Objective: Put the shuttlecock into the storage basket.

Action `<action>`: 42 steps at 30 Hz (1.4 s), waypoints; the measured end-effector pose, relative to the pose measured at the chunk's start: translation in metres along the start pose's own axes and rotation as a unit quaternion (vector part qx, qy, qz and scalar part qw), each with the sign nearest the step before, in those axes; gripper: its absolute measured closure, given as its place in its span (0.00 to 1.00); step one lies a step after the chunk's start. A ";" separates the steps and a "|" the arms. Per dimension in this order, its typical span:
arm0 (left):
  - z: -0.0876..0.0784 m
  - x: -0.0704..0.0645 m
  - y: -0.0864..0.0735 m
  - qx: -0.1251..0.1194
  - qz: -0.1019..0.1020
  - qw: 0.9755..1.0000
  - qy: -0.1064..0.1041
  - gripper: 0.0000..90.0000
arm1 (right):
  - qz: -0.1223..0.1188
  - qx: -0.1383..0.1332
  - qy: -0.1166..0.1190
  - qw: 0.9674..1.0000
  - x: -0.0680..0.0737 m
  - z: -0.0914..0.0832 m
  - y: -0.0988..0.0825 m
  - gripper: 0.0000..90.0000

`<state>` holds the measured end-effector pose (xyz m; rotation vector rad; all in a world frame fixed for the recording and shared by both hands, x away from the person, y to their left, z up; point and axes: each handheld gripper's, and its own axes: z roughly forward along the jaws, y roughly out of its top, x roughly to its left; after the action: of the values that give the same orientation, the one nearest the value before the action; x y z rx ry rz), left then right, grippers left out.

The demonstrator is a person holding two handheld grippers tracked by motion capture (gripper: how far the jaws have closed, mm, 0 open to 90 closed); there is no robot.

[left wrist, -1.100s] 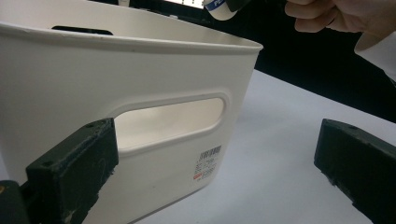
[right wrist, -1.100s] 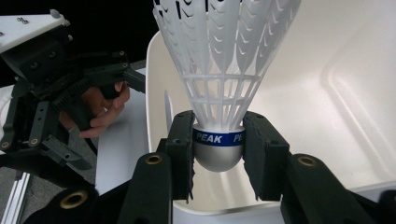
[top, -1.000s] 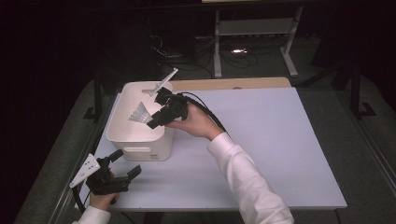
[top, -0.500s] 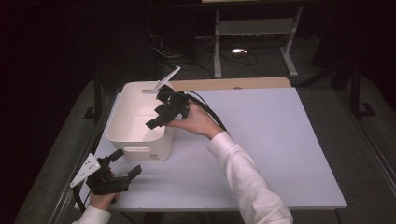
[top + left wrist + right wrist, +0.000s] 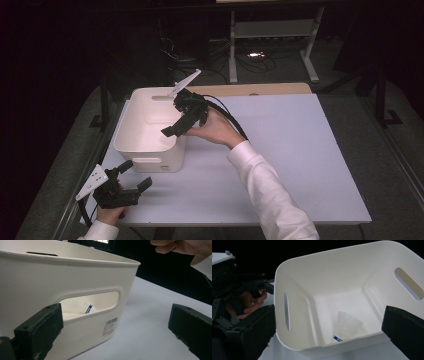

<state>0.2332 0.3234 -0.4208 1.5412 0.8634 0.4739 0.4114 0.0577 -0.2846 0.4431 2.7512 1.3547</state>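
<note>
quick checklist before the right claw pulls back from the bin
1. Shuttlecock lying on the floor of the white bin: ok.
2. Right claw open, its jaws just opened, nothing between them: ok.
3. Right claw above the bin's rim, apart from the walls: ok.
4. Left claw open, beside the bin, not touching it: ok.
5. Bin upright on the table: ok.
6. Shuttlecock undamaged: cannot tell.

My right gripper (image 5: 328,340) hangs over the white bin (image 5: 294,272), jaws just opened wide, nothing between them. A shuttlecock (image 5: 347,327) lies on the bin floor. My left gripper (image 5: 234,287) sits beyond the bin's far wall.
</note>
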 end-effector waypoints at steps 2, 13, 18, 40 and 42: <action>0.000 0.000 0.000 -0.004 -0.001 1.000 -0.001 0.00 | 0.006 -0.006 0.000 1.000 -0.001 -0.004 -0.003 0.00; 0.000 0.000 0.000 0.000 0.000 1.000 0.001 0.00 | 0.015 -0.026 -0.014 0.999 -0.003 -0.023 -0.018 0.00; 0.001 -0.001 0.000 -0.005 -0.002 1.000 0.001 0.00 | 0.017 -0.031 -0.020 0.999 -0.004 -0.031 -0.026 0.00; 0.000 0.000 0.000 -0.010 -0.009 1.000 0.007 0.00 | 0.028 -0.052 -0.029 0.998 -0.005 -0.059 -0.051 0.00; 0.000 0.001 0.000 -0.008 -0.008 1.000 0.009 0.00 | 0.026 -0.054 -0.031 0.998 -0.005 -0.061 -0.054 0.00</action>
<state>0.2337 0.3242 -0.4209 1.5168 0.8823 0.4822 0.3938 -0.0215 -0.2893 0.5450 2.6188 1.4672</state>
